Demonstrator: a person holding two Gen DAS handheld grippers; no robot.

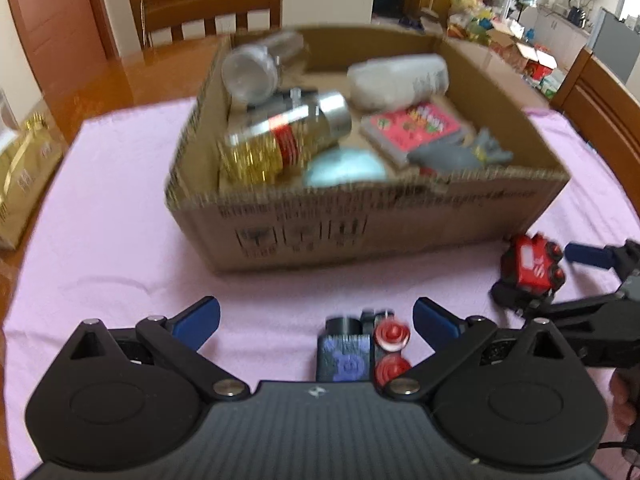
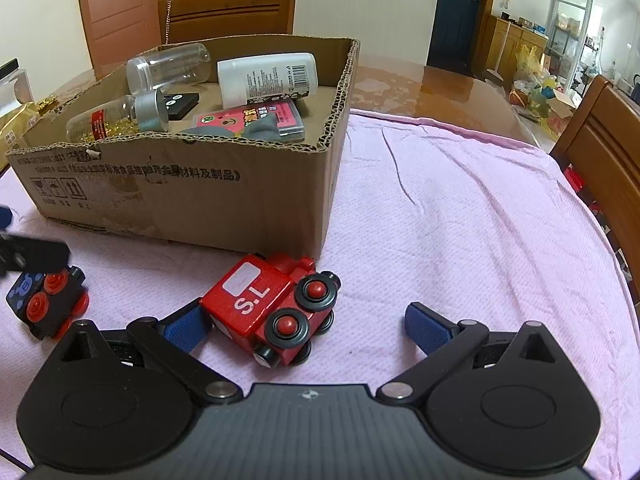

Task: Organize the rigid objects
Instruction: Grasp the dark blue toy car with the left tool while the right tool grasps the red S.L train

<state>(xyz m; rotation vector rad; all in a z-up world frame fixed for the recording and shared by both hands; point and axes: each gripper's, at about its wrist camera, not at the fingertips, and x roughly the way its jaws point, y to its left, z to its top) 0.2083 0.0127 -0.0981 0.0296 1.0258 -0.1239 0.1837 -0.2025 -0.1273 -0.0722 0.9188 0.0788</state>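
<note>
A black toy train (image 1: 352, 354) with red wheels lies on its side on the pink cloth, between the fingers of my open left gripper (image 1: 316, 318) and nearer the right finger. A red toy train (image 2: 268, 304) marked "S.L" lies tipped over between the fingers of my open right gripper (image 2: 306, 326), against its left finger. The red train (image 1: 532, 268) also shows at the right of the left wrist view, and the black train (image 2: 44, 304) at the left of the right wrist view. Behind both stands an open cardboard box (image 2: 240, 196).
The cardboard box (image 1: 360, 228) holds a clear jar (image 2: 168, 66), a white bottle (image 2: 268, 78), a gold-filled bottle (image 1: 284, 136), a pink pack (image 1: 416, 124), a grey toy (image 1: 460, 156) and a pale blue round thing (image 1: 344, 168). Wooden chairs (image 2: 228, 12) stand behind and at right; a gold bag (image 1: 24, 168) lies left.
</note>
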